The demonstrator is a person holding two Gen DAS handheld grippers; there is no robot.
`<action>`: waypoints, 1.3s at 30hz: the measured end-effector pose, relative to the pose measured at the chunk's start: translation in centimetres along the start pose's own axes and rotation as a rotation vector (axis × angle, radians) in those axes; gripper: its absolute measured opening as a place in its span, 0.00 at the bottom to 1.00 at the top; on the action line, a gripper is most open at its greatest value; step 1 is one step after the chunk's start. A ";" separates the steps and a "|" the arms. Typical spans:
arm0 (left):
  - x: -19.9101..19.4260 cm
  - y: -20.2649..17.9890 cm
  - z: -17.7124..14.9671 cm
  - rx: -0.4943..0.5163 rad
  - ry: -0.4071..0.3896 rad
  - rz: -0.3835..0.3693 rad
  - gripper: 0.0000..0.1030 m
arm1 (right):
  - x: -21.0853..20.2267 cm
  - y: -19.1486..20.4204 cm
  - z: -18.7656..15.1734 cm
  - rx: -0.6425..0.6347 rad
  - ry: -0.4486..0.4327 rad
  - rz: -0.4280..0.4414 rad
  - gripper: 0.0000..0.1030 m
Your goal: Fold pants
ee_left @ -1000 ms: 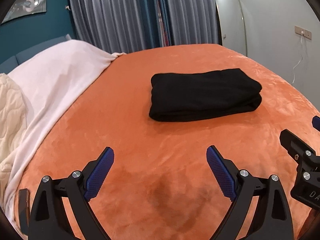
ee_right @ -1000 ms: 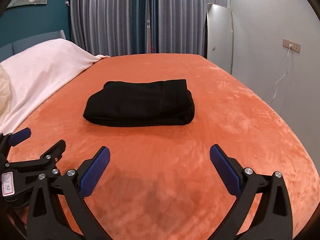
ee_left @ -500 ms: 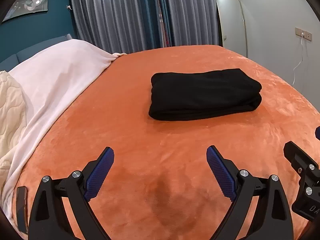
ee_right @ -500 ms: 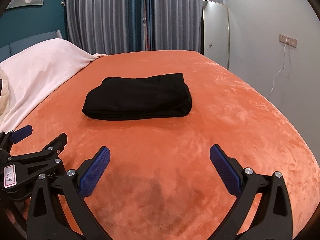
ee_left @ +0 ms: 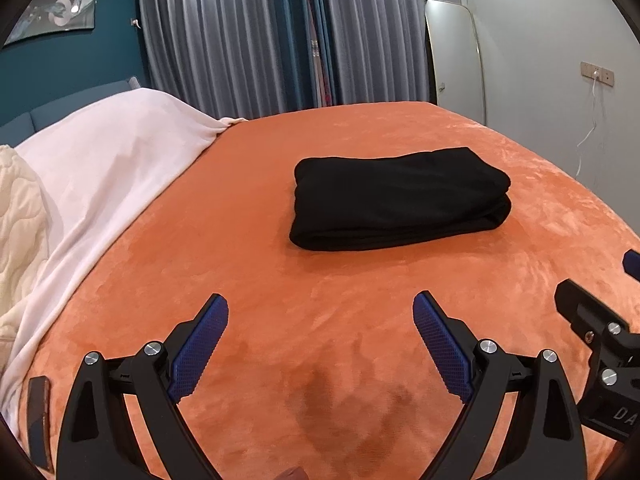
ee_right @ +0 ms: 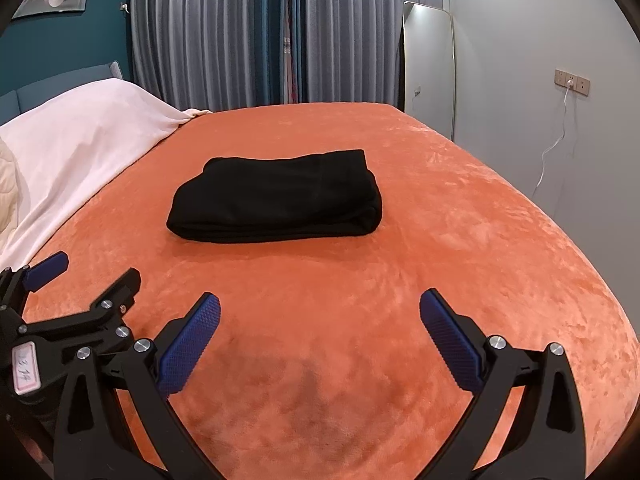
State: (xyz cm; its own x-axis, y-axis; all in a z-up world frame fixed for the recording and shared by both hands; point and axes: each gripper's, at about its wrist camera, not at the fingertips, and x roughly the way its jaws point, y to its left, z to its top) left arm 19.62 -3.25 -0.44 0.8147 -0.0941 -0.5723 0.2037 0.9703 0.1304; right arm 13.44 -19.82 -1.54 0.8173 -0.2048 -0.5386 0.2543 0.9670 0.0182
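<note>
Folded black pants sitting mid-bed on the orange blanket, stacked in layers, well ahead of both tools. Folds on the far side out of sight; black fabric swallowing any seam detail. Left tool low over the blanket, blue pads spread wide apart, nothing between them. Right tool likewise gaping, empty, clear of the pants. From the left wrist view, only a cropped corner of the right tool at the frame's right edge. A dark flat object at the lower left, half cut off, hard to identify. White sheet draped over the left of the bed, a quilted cream cover beside it. Grey curtains behind, teal wall left, tall mirror leaning on the right wall, socket with a white cable beyond.
</note>
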 end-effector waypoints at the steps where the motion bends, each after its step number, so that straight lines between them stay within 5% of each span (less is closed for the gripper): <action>1: 0.0 0.0 0.0 -0.001 -0.001 0.006 0.89 | 0.0 0.1 0.0 0.000 0.000 0.000 0.95; 39: -0.8 0.4 -0.1 -0.021 -0.015 -0.022 0.89 | -1.0 1.1 0.0 -0.003 -0.007 -0.012 0.95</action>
State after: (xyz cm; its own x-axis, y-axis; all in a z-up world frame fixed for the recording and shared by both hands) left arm 18.97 -2.73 -0.01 0.8181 -0.1183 -0.5627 0.2102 0.9724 0.1011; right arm 12.91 -18.59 -0.97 0.8176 -0.2175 -0.5331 0.2628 0.9648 0.0094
